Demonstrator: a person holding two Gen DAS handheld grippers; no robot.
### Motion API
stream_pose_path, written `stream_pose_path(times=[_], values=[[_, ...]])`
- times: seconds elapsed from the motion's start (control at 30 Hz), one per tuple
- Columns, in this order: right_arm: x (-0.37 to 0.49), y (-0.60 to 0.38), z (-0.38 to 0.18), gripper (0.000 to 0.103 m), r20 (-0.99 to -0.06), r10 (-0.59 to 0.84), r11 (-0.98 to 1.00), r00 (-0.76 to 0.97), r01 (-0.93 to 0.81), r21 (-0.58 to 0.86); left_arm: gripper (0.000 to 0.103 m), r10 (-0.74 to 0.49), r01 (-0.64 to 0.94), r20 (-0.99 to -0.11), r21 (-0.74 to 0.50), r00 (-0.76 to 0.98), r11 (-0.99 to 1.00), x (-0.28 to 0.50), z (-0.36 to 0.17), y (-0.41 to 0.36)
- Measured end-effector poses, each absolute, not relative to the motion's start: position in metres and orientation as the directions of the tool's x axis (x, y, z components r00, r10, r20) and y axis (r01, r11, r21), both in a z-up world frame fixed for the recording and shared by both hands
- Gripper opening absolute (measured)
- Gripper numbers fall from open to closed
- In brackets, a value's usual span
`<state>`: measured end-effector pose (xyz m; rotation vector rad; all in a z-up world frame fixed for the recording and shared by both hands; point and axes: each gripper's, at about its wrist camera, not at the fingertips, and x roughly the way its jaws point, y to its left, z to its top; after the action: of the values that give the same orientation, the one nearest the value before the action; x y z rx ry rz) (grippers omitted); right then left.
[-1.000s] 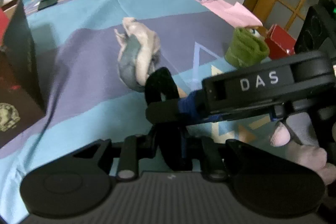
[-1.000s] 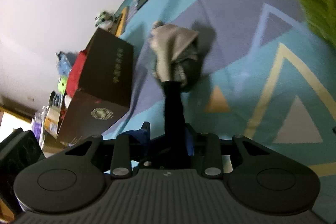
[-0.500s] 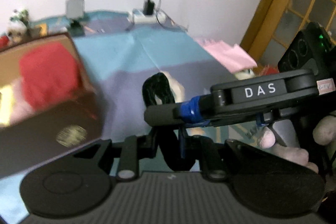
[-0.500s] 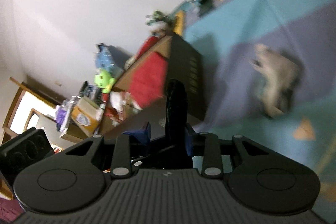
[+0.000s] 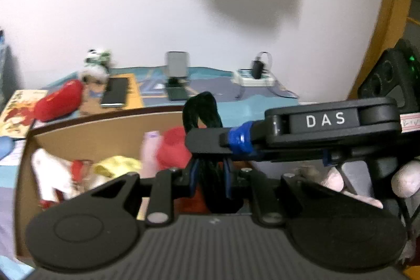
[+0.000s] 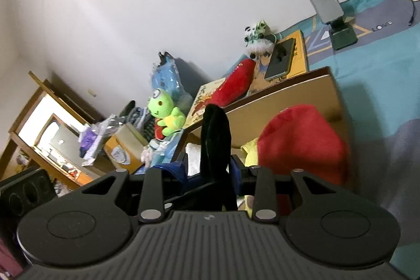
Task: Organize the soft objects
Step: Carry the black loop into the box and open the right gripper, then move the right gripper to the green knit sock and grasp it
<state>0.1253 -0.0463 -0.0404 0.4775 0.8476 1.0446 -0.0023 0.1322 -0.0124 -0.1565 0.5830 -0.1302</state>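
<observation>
A black soft cloth sticks up in a loop from my left gripper, which is shut on it. My right gripper reaches in from the right across the left wrist view and pinches the same cloth. Seen from the right wrist, the black cloth stands up between the fingers of my right gripper, shut on it. Just beyond both grippers stands an open cardboard box holding red, yellow, white and pink soft items. The box's wall and the red item also show in the right wrist view.
Behind the box on the blue bedspread lie a red plush, a phone on a book, a panda toy, a phone stand and a power strip. A green plush and clutter sit beside the bed. A person's fingers grip the right handle.
Both grippers rose and swung left together with the black cloth, from above the grey-beige bundle on the bedspread to the open box. The bundle and green item have left view.
</observation>
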Motion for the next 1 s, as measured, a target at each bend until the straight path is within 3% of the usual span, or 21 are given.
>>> stream_pose_path(times=[0.23,0.3,0.33,0.37,0.7,1.0], values=[[0.128,0.002,-0.060,0.018,-0.458,0.844,0.531,0.279,-0.549,0.645,0.018,-0.117,0.000,-0.592,-0.194,0.798,0.981,0.013,-0.036,0.194],[0.126,0.007,-0.062,0.020,-0.464,0.835,0.546,0.295,-0.546,0.636,0.030,-0.086,-0.025,-0.620,-0.168,0.780,0.985,0.019,-0.046,0.205],[0.125,0.007,-0.064,0.020,-0.460,0.836,0.546,0.299,-0.538,0.642,0.047,-0.072,-0.033,-0.634,-0.152,0.770,0.988,0.021,-0.051,0.209],[0.125,0.007,-0.064,0.020,-0.457,0.836,0.547,0.304,-0.528,0.649,0.052,-0.055,-0.043,-0.651,-0.134,0.757,0.990,0.023,-0.056,0.215],[0.111,-0.015,-0.062,0.020,-0.439,0.815,0.578,0.378,-0.471,0.667,0.054,-0.056,-0.045,-0.649,-0.137,0.758,0.989,0.007,-0.058,0.238],[0.102,-0.069,-0.059,0.021,-0.403,0.793,0.599,0.457,-0.466,0.651,0.059,-0.150,0.064,-0.608,-0.161,0.780,0.985,0.007,-0.029,0.194]])
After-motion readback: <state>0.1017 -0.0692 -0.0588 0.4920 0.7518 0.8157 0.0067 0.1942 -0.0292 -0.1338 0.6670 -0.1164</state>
